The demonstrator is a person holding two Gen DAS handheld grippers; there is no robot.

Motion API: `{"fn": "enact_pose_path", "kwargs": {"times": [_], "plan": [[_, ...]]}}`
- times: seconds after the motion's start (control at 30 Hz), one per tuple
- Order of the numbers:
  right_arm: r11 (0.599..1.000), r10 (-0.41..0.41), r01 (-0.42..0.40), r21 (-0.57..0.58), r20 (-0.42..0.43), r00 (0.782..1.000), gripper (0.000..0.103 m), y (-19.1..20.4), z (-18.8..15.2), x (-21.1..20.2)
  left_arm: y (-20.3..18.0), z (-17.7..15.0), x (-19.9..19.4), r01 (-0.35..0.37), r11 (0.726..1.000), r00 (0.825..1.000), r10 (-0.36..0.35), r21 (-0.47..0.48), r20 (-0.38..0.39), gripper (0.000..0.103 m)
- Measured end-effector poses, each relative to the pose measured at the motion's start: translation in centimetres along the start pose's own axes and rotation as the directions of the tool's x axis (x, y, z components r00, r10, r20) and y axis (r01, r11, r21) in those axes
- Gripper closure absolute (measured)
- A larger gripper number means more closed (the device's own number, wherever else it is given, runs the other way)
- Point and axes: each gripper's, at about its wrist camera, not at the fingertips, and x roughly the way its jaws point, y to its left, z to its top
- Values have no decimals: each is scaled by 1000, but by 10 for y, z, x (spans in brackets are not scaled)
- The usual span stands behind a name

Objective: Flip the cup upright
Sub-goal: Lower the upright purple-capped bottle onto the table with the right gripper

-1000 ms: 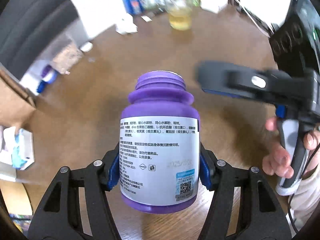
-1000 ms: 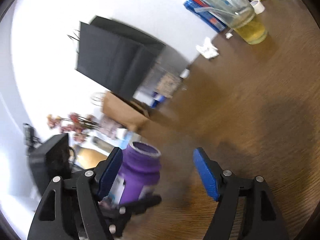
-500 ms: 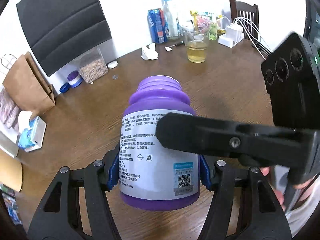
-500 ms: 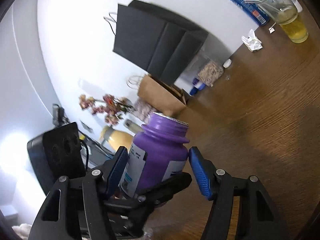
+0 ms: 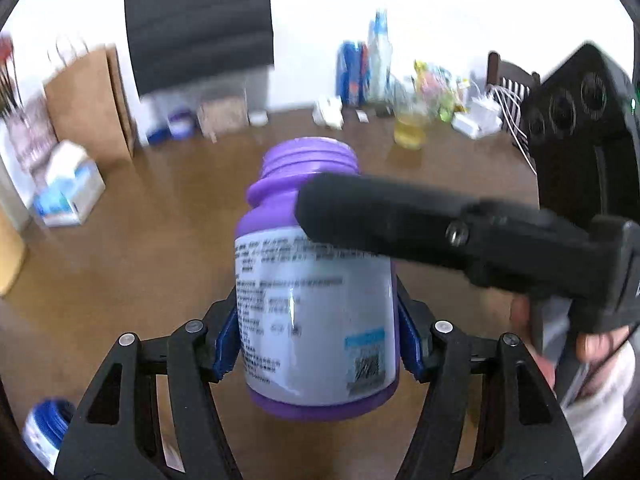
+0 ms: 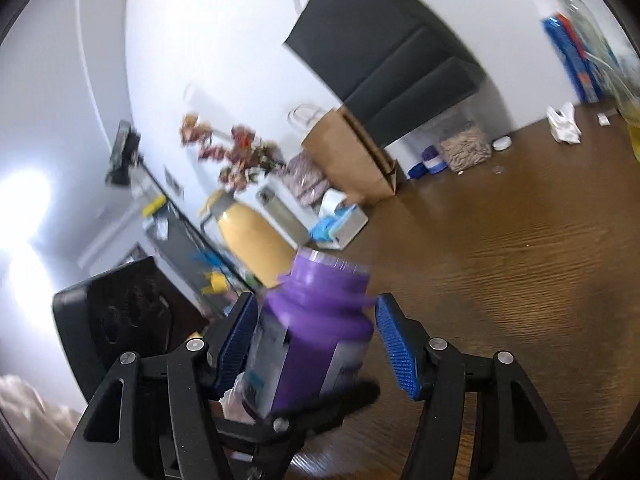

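Observation:
The purple bottle-shaped cup (image 5: pixel 316 312), with a white printed label and an open threaded mouth, is held off the wooden table. My left gripper (image 5: pixel 318 340) is shut on its lower body, mouth pointing up and away. My right gripper (image 6: pixel 316 340) has its blue pads (image 6: pixel 394 346) on either side of the cup's (image 6: pixel 316 320) shoulder, with a small gap showing at the right pad. One black finger of the right gripper (image 5: pixel 400 216) crosses in front of the cup in the left wrist view.
A wooden table (image 5: pixel 160 240) carries a glass of yellow drink (image 5: pixel 408 132), a brown paper bag (image 5: pixel 88 104), a tissue box (image 5: pixel 68 196), a grain-filled container (image 6: pixel 466 152), bottles at the back and a blue-capped jar (image 5: pixel 44 432) near the front left.
The cup has tilted more upright in my left gripper. My right gripper moved in from the right and now straddles the cup's neck, its jaws narrower than before.

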Motion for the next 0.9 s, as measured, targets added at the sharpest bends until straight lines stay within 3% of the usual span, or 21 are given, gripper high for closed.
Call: {"fn": "enact_pose_path", "kwargs": {"times": [0.2, 0.47, 0.57, 0.63, 0.8, 0.9], "plan": [[997, -8, 4, -72, -62, 998, 38, 23, -15, 18, 22, -29, -15, -4, 995, 998, -1, 95, 55, 43], [985, -124, 109, -133, -110, 986, 36, 63, -41, 25, 52, -64, -37, 164, 978, 980, -177, 128, 95, 43], [996, -84, 78, -48, -142, 986, 36, 60, -47, 24, 52, -77, -48, 165, 968, 975, -189, 187, 116, 43], [999, -16, 23, 43, -162, 987, 36, 51, -53, 23, 53, -82, -56, 187, 960, 968, -216, 207, 124, 44], [973, 100, -60, 221, -175, 980, 33, 37, -71, 27, 56, -90, -64, 232, 955, 957, -258, 184, 133, 44], [965, 113, -67, 254, -171, 979, 35, 39, -75, 28, 58, -94, -70, 246, 954, 953, -270, 171, 139, 44]]}}
